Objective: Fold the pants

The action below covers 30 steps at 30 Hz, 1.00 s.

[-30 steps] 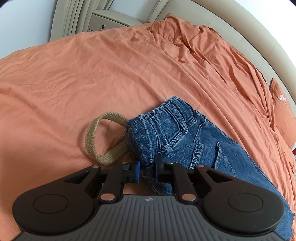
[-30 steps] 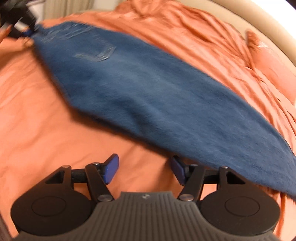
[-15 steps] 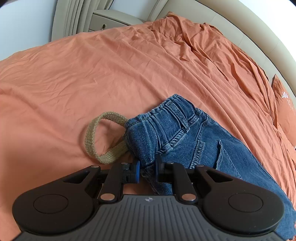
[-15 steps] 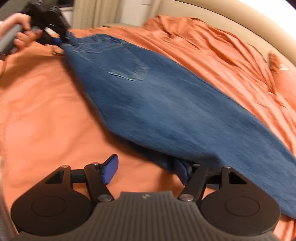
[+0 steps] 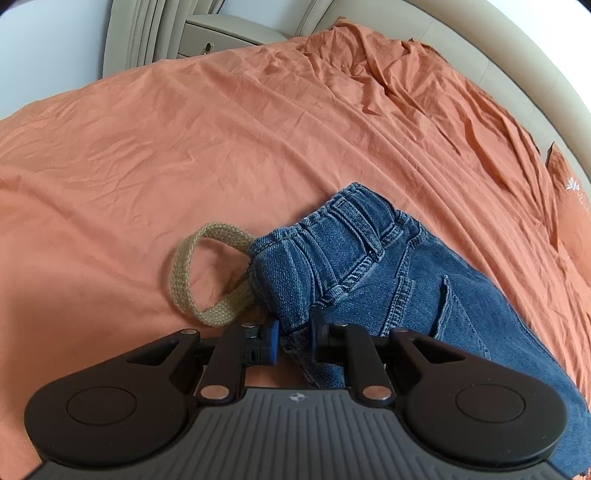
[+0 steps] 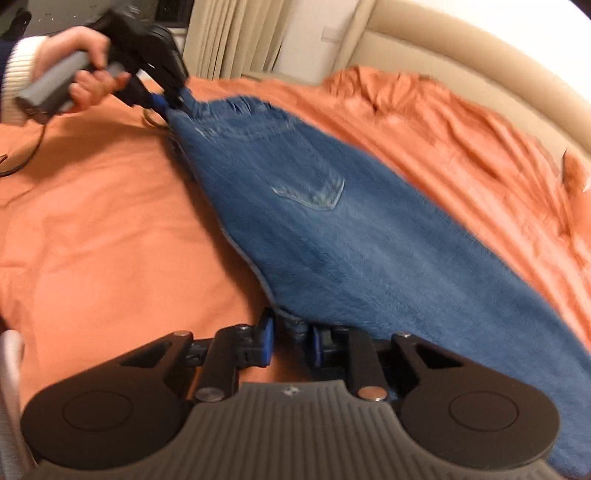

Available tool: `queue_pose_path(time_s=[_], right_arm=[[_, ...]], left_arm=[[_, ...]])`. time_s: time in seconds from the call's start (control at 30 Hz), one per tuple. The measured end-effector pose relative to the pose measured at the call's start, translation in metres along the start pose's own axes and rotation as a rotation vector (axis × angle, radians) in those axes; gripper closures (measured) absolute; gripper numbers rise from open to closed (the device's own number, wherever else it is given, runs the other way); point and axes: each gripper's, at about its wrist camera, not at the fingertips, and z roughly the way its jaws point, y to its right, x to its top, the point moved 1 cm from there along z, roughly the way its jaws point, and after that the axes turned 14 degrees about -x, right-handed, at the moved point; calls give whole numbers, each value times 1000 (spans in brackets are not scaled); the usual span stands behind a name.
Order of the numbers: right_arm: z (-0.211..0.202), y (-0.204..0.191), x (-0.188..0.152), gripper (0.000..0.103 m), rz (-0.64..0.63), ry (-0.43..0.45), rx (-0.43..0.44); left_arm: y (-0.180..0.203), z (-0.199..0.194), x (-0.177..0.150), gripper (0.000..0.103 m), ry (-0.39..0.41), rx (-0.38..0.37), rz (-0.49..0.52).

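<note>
Blue denim pants [image 5: 369, 273] lie on the orange bed sheet [image 5: 184, 147], folded lengthwise, waistband up. My left gripper [image 5: 293, 336] is shut on the waistband corner of the pants. A beige woven belt loop [image 5: 184, 273] hangs out of the waist to the left. In the right wrist view the pants [image 6: 332, 229] stretch from the left gripper [image 6: 173, 99] at top left down to my right gripper [image 6: 291, 338]. The right gripper has closed on the pants' lower edge, the denim pinched between its blue pads [image 6: 266, 338].
The beige padded headboard [image 5: 480, 48] curves along the right side. An orange pillow [image 5: 569, 192] lies at the far right. A beige nightstand [image 5: 229, 35] and curtains [image 6: 229, 37] stand beyond the bed's far edge. A dark cable [image 6: 22, 162] lies on the sheet at left.
My right gripper went from wide open to closed on the pants' lower edge and moved in under the denim. The left gripper kept its hold on the waistband and barely moved.
</note>
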Motion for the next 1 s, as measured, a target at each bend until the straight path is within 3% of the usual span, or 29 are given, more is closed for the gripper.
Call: queue_pose_path(time_s=[0.1,0.23,0.47,0.53,0.67,0.87,0.97,1.0], right_arm=[[-10,0,-5,97,58,-23,10],[-6,-10,-18,98,60,-82,9],[-12,1,-24,103,197,-178,76],[-23,10,-23,103,251,-176,62],[-48,45,-16,103,421,-167,57],[-98,134,-23,102,656,-159,-37],[-124,192,-44,90,763,-167,-93],[-132,212,-51,81,805,-174,-114]], left_arm=[[4,7,-1,86,-18,39,31],[10,19,-3,84,-54,112,78],[42,-6,-8,47,-24,219,283],[54,-23,-10,46,19,218,315],[90,-55,-13,46,59,149,344],[159,-72,-25,46,26,29,407],[197,-66,-37,46,0,-25,455],[209,-62,-41,46,-12,-42,466]])
